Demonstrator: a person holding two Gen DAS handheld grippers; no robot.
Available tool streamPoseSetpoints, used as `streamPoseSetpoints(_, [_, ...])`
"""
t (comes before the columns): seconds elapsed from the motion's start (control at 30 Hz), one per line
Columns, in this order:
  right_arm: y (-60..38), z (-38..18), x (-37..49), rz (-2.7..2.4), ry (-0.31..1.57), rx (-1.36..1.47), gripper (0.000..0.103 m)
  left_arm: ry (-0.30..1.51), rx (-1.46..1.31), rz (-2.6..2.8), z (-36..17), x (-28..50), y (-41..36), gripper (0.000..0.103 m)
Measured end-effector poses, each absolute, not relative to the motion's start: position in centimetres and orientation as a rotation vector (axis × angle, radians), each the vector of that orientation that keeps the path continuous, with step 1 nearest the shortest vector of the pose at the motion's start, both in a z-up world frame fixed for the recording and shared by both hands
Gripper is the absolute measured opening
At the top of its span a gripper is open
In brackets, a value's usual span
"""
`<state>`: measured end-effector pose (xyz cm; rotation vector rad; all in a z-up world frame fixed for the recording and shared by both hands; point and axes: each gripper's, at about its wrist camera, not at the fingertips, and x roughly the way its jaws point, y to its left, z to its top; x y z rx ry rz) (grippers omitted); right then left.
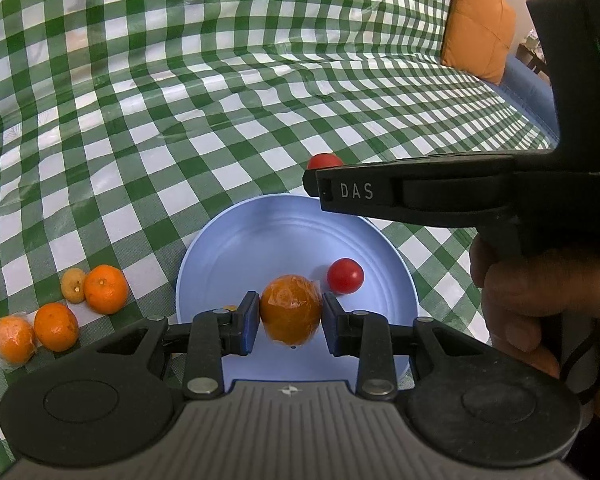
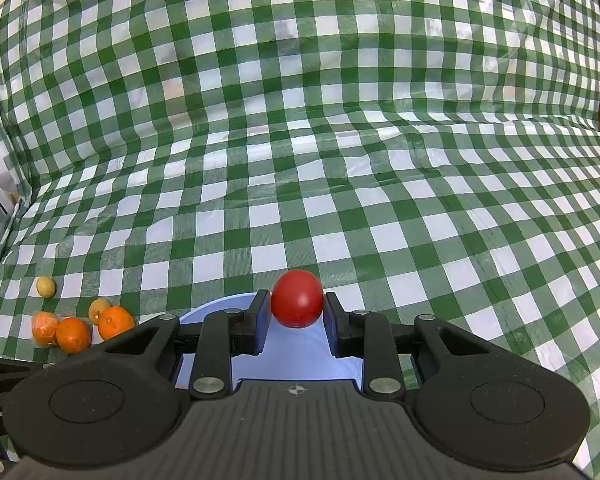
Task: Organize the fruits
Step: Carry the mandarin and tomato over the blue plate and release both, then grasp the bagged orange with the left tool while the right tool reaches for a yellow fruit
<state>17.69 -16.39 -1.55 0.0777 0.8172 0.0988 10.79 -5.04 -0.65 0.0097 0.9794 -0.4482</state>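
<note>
My left gripper (image 1: 290, 312) is shut on a plastic-wrapped orange (image 1: 291, 308), held over the light blue plate (image 1: 260, 240). One red tomato (image 1: 345, 276) lies on the plate to the right of the orange. My right gripper (image 2: 296, 306) is shut on a second red tomato (image 2: 297, 298) above the plate's far rim (image 2: 224, 305). In the left wrist view the right gripper (image 1: 314, 180) comes in from the right, with its tomato (image 1: 324, 160) showing just behind its tip.
On the green checked cloth (image 1: 220, 100) left of the plate lie three oranges (image 1: 105, 289) and two small yellowish fruits (image 1: 73, 285). The same group (image 2: 116, 322) shows at lower left in the right wrist view. An orange cushion (image 1: 480, 24) sits at the far right.
</note>
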Motion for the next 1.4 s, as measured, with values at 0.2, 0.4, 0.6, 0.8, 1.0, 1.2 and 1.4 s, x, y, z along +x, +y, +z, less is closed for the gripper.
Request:
streamPoseSetpoints(0.2, [-16.4,-1.6,17.7,0.096,0.822,0.077,0.029,0.98,0.01,-0.45,-0.7,12.0,-6.1,0.036])
streamPoseSetpoints(0.4, [-16.4,-1.5,17.7,0.095,0.826,0.076,0.029,0.979,0.006,-0.449,-0.7,11.9,-5.9,0.036])
streamPoseSetpoints(0.6, [-16.3,-1.5,17.7,0.094,0.832,0.075,0.03,0.979,0.005,-0.447,-0.7,11.9,-5.8,0.036])
streamPoseSetpoints(0.8, [-16.3,-1.5,17.8,0.097,0.832,0.073,0.03,0.978,0.003,-0.447,-0.7,11.9,-5.7,0.036])
streamPoseSetpoints(1.0, [-16.3,-1.5,17.9,0.104,0.838,0.071,0.03,0.978,0.0,-0.444,-0.7,11.8,-5.6,0.037])
streamPoseSetpoints(1.2, [-16.3,-1.5,17.9,0.101,0.833,0.069,0.038,0.976,0.0,-0.442,-0.6,11.7,-5.6,0.04])
streamPoseSetpoints(1.4, [-16.2,-1.4,17.8,0.098,0.833,0.064,0.039,0.975,-0.002,-0.426,-0.5,11.6,-5.3,0.04])
